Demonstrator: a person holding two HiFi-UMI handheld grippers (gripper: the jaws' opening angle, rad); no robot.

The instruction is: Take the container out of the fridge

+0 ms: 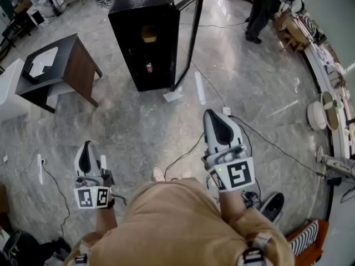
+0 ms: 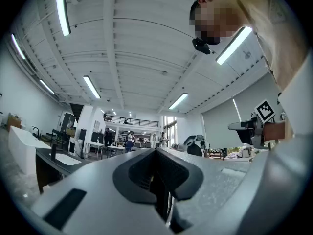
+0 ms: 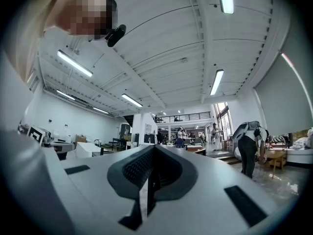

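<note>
Since the person stands well back on the grey marbled stone floor (image 1: 138,126), the task looks barely begun: everything that counts is at the far end of the head view and nothing has been touched.

The tall black box-shaped fridge (image 1: 133,43) stands upright on that floor, its dark-framed glass door (image 1: 189,35) swung open to its right, so the opening step appears done. To the left of it, apart from it, is a low black and brown side table (image 1: 75,65) with a white sheet on top. Another person (image 1: 259,7) bends over a bench at the far right, well away from the fridge.

Nearer the camera, the left grey handheld gripper (image 1: 86,147) and the right grey handheld gripper (image 1: 211,115) are held out in front of the person's tan clothing, both aimed roughly level toward the fridge. In the left gripper view the jaws are clenched together with nothing between them, and the right gripper view shows the same: jaws pressed closed and empty.

The task's thing, a small yellow container (image 1: 148,34), sits inside the fridge on an upper shelf, in plain sight through the open front. Below it on a lower shelf stands a small red can (image 1: 148,67).

What is left, by my reading, is nearly all of it: walking up to the fridge, parting one set of jaws, closing them on the yellow container and drawing it clear of the shelf.
</note>
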